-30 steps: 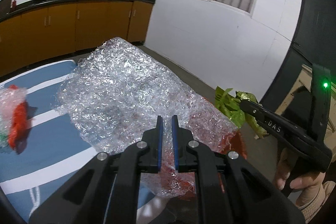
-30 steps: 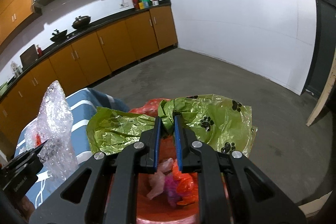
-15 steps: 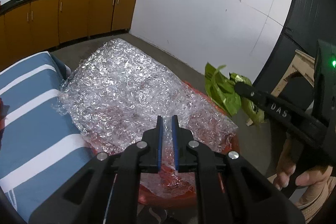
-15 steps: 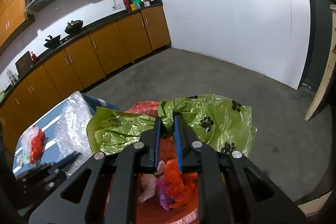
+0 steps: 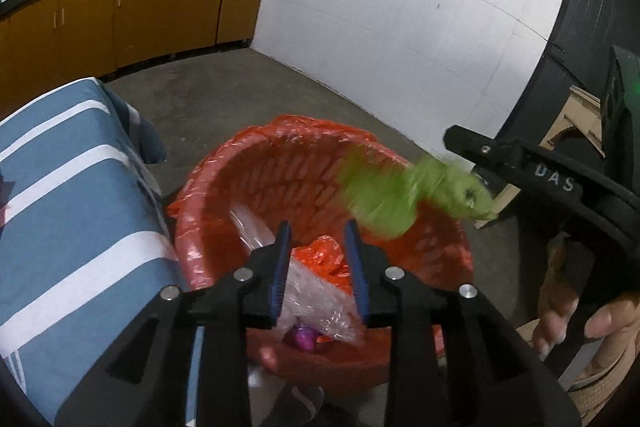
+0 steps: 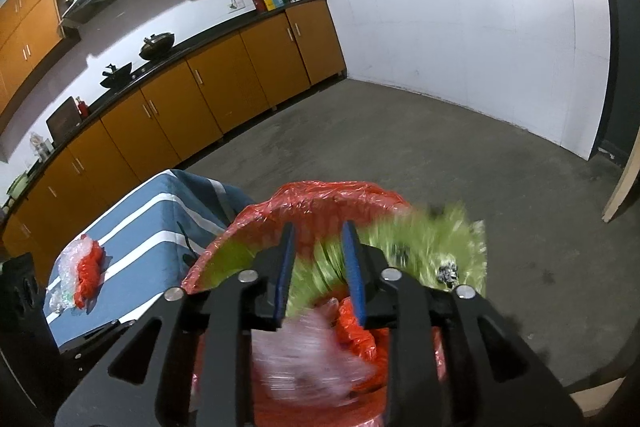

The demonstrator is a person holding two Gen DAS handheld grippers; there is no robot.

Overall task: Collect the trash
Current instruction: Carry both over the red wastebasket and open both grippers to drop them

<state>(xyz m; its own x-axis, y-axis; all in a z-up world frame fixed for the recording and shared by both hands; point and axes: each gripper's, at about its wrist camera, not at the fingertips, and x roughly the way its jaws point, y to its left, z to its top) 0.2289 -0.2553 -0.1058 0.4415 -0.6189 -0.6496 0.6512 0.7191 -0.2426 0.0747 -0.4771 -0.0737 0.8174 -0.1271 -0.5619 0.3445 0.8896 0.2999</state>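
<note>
Both pairs of blue-padded jaws are standing wide apart with nothing between them. Left gripper is hovering over the round orange plastic basket lined with a red bag, and the right gripper is hanging above the same basket's rim.

Motion blur is smearing the crumpled green plastic bag; in the left wrist view it is floating over the basket's far right edge, just off the right gripper's tip, touching neither finger as far as can be told. In the right wrist view the same bag is spreading as a green streak behind the fingers, its outline impossible to make out.

Clear bubble wrap is lying inside the basket, partly hidden by the left fingers; it is a pale blur in the right view. A pink scrap beneath it is too covered to identify.

Only the right view is showing the clear-and-red plastic wad sitting on the blue white-striped cloth; only the left view is showing the person's hand.
</note>
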